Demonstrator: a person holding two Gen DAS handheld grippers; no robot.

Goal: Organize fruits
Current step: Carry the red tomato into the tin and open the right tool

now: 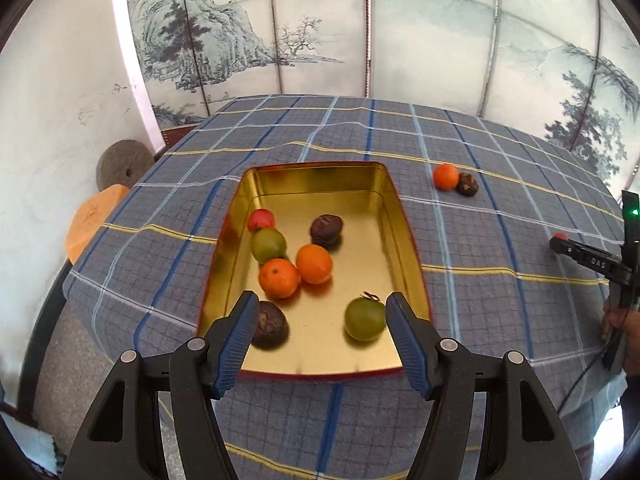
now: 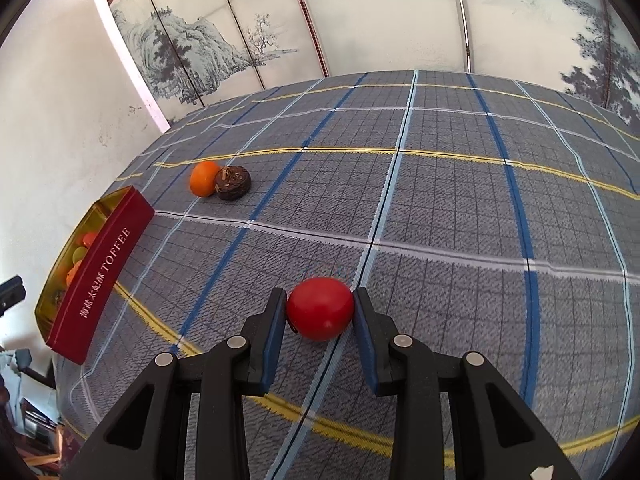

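Note:
A gold-lined red tin [image 1: 394,216] sits on the plaid tablecloth and holds several fruits: two oranges [image 1: 314,264], two green fruits [image 1: 365,318], a red one [image 1: 261,220] and two dark brown ones [image 1: 327,230]. My left gripper [image 1: 322,332] is open and empty above the tin's near end. My right gripper [image 2: 320,312] is shut on a red fruit [image 2: 320,307] that rests on the cloth; it also shows in the left wrist view [image 1: 560,240]. An orange [image 2: 204,178] and a dark brown fruit [image 2: 233,182] lie together on the cloth, beyond the tin [image 2: 102,272].
A painted folding screen [image 1: 360,32] stands behind the table. A white wall [image 1: 52,112] is at left, with a grey stone disc [image 1: 122,164] and an orange stool [image 1: 94,220] beside the table's left edge.

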